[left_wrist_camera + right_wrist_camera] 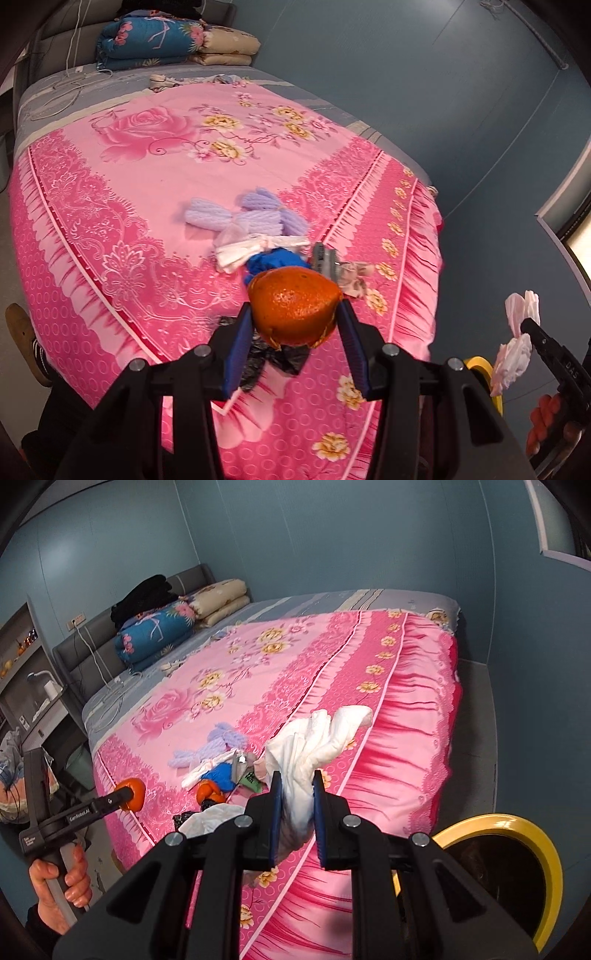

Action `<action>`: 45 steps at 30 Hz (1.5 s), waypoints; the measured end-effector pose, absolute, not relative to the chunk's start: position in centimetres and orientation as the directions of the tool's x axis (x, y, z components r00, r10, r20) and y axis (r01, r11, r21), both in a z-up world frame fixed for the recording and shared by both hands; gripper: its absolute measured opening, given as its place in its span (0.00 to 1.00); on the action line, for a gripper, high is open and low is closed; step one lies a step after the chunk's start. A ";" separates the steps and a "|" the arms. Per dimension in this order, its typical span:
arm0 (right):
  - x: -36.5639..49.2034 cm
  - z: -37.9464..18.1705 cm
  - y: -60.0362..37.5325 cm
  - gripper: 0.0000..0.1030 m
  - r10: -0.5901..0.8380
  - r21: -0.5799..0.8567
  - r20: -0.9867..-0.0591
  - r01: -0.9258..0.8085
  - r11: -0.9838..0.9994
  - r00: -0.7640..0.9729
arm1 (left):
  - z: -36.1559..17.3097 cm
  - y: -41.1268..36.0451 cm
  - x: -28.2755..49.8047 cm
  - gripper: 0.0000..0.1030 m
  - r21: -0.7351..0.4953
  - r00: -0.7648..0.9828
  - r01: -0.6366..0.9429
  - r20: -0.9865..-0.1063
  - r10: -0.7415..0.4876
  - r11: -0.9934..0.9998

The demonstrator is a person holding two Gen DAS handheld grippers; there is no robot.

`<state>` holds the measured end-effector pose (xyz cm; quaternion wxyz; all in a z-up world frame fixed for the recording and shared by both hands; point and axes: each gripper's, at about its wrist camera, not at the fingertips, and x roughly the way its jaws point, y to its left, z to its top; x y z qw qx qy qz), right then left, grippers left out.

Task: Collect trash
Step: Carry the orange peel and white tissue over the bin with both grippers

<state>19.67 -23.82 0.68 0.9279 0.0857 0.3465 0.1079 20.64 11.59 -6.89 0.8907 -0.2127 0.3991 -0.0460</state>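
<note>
Left gripper: my left gripper (295,325) is clenched on an orange peel (294,306), pinched at its sides so the curved shell sits between the blue pads without crushing.
Right gripper: my right gripper (297,794) is grasping a crumpled white tissue (317,738) low at its bunched end, so the loose folds stick up past the tips.
Bin: a yellow-rimmed bin (517,829) sits just right of and below my right gripper, beside the bed (406,720); I judge both loads are meant for it.
Remaining trash: ahead of both grippers, on the pink cover, I see a pile with a purple foam net (255,214), a blue wad (277,260) and a black bag scrap (273,360) under the left gripper.
Progress: two pieces are lifted, nothing visibly dropped yet, and the pile is still to be cleared.
</note>
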 end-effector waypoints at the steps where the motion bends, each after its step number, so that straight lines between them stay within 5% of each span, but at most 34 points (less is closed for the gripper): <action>1: 19.4 1.0 -24.4 0.15 0.253 0.232 -0.618 -0.134 0.963 0.744 | -6.6 10.8 20.5 0.42 -0.415 0.677 -0.073 -0.688 -0.261 0.907; 31: 10.3 8.4 -37.9 0.15 0.012 0.192 -0.481 0.092 0.977 0.877 | -1.2 -8.3 15.0 0.42 -0.402 0.556 0.363 -0.630 -0.541 0.841; 45: 9.0 8.1 -41.8 0.15 -0.043 0.184 -0.494 0.152 0.971 0.869 | -1.6 -15.7 12.4 0.42 -0.354 0.459 0.508 -0.659 -0.595 0.785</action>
